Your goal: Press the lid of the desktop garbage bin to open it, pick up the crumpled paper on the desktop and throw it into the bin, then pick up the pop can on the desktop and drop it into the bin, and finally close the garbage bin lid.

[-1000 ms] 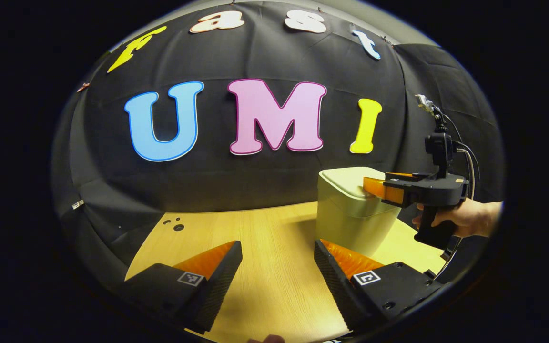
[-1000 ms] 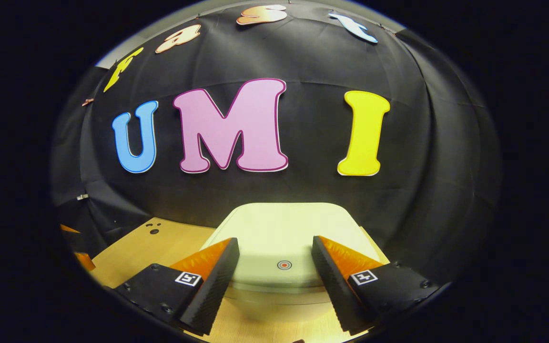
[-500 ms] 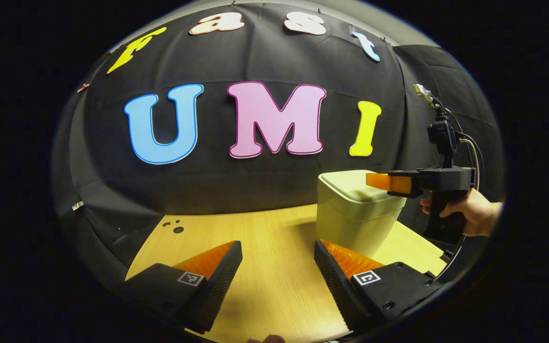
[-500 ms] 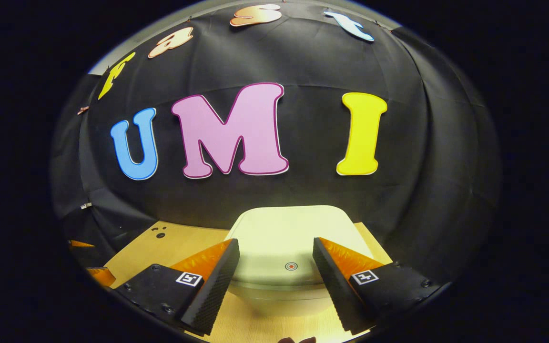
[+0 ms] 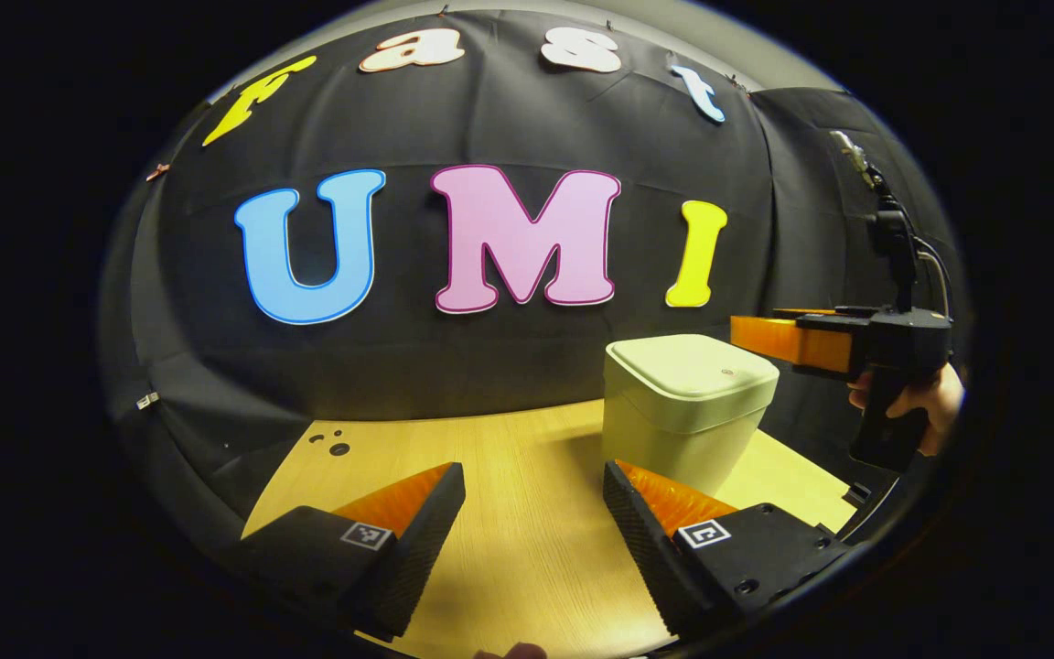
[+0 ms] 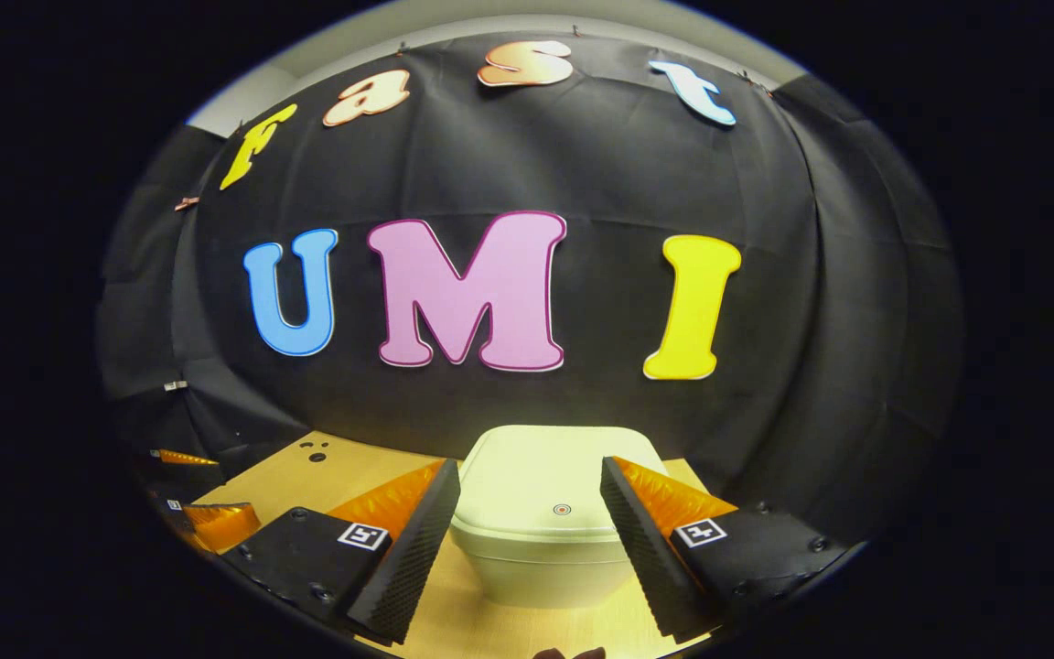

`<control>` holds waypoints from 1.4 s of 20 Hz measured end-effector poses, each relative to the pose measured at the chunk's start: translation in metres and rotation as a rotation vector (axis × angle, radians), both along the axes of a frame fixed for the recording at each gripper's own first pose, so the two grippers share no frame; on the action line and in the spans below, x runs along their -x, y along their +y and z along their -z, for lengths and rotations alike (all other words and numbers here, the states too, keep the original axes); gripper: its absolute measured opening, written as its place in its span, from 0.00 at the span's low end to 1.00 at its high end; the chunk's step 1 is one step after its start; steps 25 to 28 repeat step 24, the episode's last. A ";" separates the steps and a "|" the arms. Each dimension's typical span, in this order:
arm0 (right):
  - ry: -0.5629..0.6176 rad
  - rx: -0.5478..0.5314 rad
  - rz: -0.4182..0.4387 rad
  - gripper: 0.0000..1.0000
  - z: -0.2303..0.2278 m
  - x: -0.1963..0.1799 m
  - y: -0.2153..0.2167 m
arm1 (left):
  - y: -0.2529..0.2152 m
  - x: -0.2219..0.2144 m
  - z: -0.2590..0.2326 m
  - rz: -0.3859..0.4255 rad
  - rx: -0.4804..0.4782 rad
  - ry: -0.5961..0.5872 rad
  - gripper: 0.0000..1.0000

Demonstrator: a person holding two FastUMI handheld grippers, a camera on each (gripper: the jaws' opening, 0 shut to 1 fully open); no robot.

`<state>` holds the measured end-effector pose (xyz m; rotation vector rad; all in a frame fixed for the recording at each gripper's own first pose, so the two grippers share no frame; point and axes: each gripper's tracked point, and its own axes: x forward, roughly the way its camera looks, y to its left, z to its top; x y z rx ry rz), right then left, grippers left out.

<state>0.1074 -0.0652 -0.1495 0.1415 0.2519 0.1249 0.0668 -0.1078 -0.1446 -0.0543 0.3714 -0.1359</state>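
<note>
- The right gripper (image 6: 529,522) hangs in the air short of the desktop garbage bin (image 6: 545,558), its jaws spread wide and holding nothing; a second ago its fingers lay over the lid (image 6: 559,476), and it has since lifted and drawn back.
- From the left gripper view the same tool, the right gripper (image 5: 769,337), sits up and to the side of the bin, clear of it, with a person's hand (image 5: 920,401) wrapped around the handle.
- The left gripper (image 5: 534,513) waits low over the wooden desktop (image 5: 509,513), jaws likewise wide apart and empty, and has barely shifted over the last second.
- The bin (image 5: 682,412) stands on the desktop near the booth's black wall, just beyond the left gripper's right finger; its lid (image 5: 692,366) lies flat and shut, a small round mark (image 6: 562,509) showing near its front edge.
- With the lid down and the tool pulling away, this reads as either the closing press just finished or a press that failed to spring the lid; no crumpled paper or pop can lies on the visible stretch of desktop, which favours the first reading, though the pictures cannot settle what is inside the bin.
- A few small dark spots (image 5: 330,444) mark the desktop's far corner.
</note>
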 end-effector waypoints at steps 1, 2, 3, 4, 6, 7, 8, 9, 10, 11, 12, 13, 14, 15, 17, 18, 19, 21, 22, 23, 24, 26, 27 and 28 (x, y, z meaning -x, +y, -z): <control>-0.017 0.015 -0.005 0.97 -0.006 0.005 0.001 | 0.000 0.000 -0.001 0.000 0.000 -0.002 0.98; -0.032 0.028 -0.011 0.97 -0.012 0.010 0.003 | 0.000 0.000 -0.001 0.000 0.001 -0.004 0.98; -0.044 0.038 -0.017 0.98 -0.016 0.014 0.005 | 0.000 -0.001 -0.001 0.000 0.004 -0.006 0.98; -0.056 0.044 -0.028 0.97 -0.020 0.020 0.008 | -0.001 -0.001 -0.004 -0.001 0.009 -0.010 0.98; -0.072 0.047 -0.046 0.96 -0.026 0.029 0.016 | 0.000 -0.001 -0.009 -0.006 0.019 -0.022 0.97; -0.077 0.042 -0.053 0.97 -0.029 0.035 0.021 | 0.001 0.000 -0.012 -0.007 0.023 -0.030 0.98; -0.082 0.036 -0.058 0.96 -0.032 0.039 0.026 | 0.003 0.000 -0.016 -0.008 0.024 -0.038 0.98; -0.085 0.030 -0.061 0.97 -0.034 0.043 0.031 | 0.004 0.000 -0.020 -0.007 0.025 -0.048 0.98; -0.086 0.024 -0.061 0.96 -0.035 0.050 0.035 | 0.006 0.001 -0.023 -0.003 0.026 -0.057 0.98; -0.087 0.021 -0.064 0.96 -0.038 0.055 0.040 | 0.007 0.003 -0.027 0.000 0.028 -0.066 0.98; -0.089 0.022 -0.062 0.97 -0.038 0.062 0.043 | 0.012 0.004 -0.031 0.003 0.029 -0.076 0.98; -0.086 0.021 -0.062 0.97 -0.038 0.065 0.047 | 0.014 0.007 -0.035 0.006 0.033 -0.085 0.98; -0.082 0.019 -0.061 0.97 -0.038 0.069 0.051 | 0.016 0.010 -0.039 0.011 0.039 -0.095 0.98; -0.074 0.016 -0.059 0.97 -0.038 0.074 0.055 | 0.019 0.013 -0.043 0.017 0.047 -0.105 0.98; -0.061 0.010 -0.050 0.97 -0.039 0.083 0.063 | 0.023 0.020 -0.048 0.030 0.056 -0.118 0.98; -0.053 0.010 -0.047 0.96 -0.038 0.087 0.067 | 0.025 0.024 -0.050 0.036 0.059 -0.122 0.98; -0.048 0.011 -0.045 0.97 -0.039 0.089 0.071 | 0.027 0.028 -0.049 0.040 0.061 -0.126 0.97; -0.043 0.019 -0.040 0.97 -0.041 0.094 0.078 | 0.033 0.033 -0.051 0.044 0.064 -0.130 0.98; -0.040 0.022 -0.038 0.97 -0.040 0.096 0.081 | 0.036 0.035 -0.052 0.046 0.066 -0.131 0.97; -0.037 0.023 -0.035 0.97 -0.039 0.098 0.083 | 0.038 0.037 -0.053 0.049 0.069 -0.135 0.97; -0.032 0.021 -0.035 0.97 -0.039 0.099 0.086 | 0.041 0.038 -0.054 0.048 0.068 -0.135 0.97; -0.032 0.021 -0.035 0.97 -0.039 0.099 0.086 | 0.041 0.038 -0.054 0.048 0.068 -0.135 0.97; -0.032 0.021 -0.035 0.97 -0.039 0.099 0.086 | 0.041 0.038 -0.054 0.048 0.068 -0.135 0.97; -0.032 0.021 -0.035 0.97 -0.039 0.099 0.086 | 0.041 0.038 -0.054 0.048 0.068 -0.135 0.97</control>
